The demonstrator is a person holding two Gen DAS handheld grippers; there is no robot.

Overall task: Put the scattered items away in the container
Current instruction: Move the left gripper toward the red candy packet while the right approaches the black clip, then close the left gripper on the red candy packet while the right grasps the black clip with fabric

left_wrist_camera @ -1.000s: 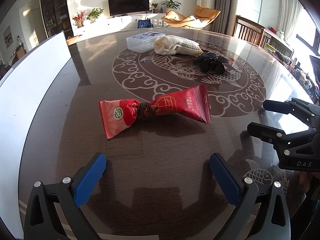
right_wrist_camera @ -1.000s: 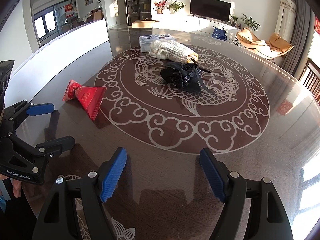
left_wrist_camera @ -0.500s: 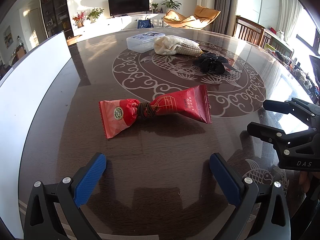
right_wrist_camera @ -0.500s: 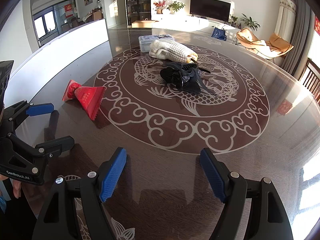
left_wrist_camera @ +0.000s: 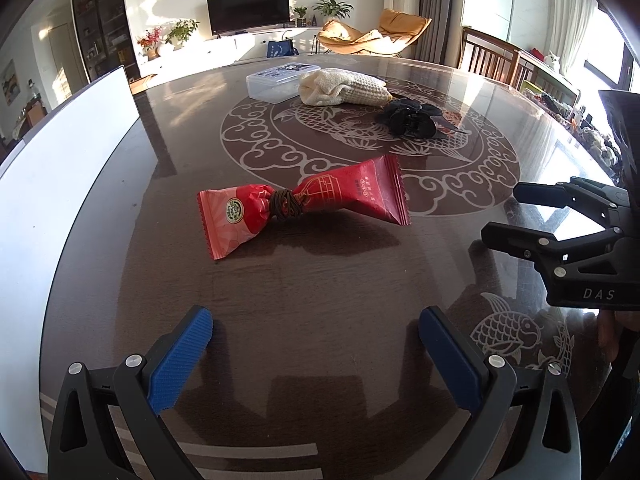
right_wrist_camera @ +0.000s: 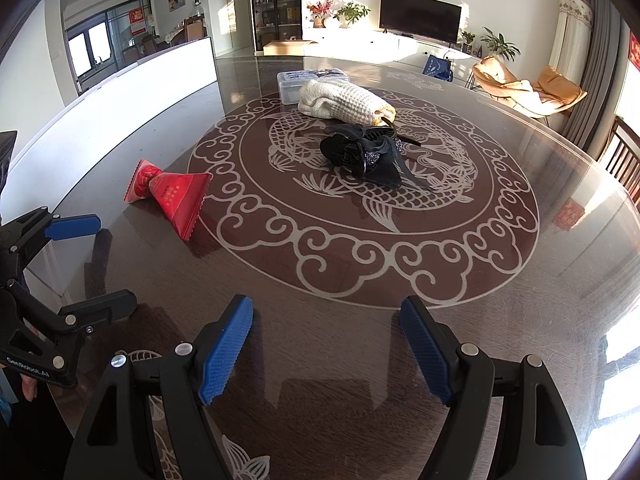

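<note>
**Both grippers idle at the near edge, nothing picked up yet**

Compared with 1 second ago and half a second ago, nothing has shifted: the 2 grippers sit in the same poses and every item lies where it did. I read that as a pause before the first pick, so the tidying has not really begun.

The left gripper hovers over the near edge of the tabletop, its blue pads spread wide with nothing between them. The right gripper is beside it, likewise spread and empty.

The red snack packet, cinched at the waist by a brown hair tie, lies just ahead of the left gripper, toward the near left part of the tabletop. The black hair clip rests near the centre, on the fish pattern. Just beyond it is the rolled cream towel, which touches or nearly touches the clear lidded container at the far side.

The lid looks shut, so it probably has to come off before anything goes in. The packet seems the natural first target for the left gripper
</note>
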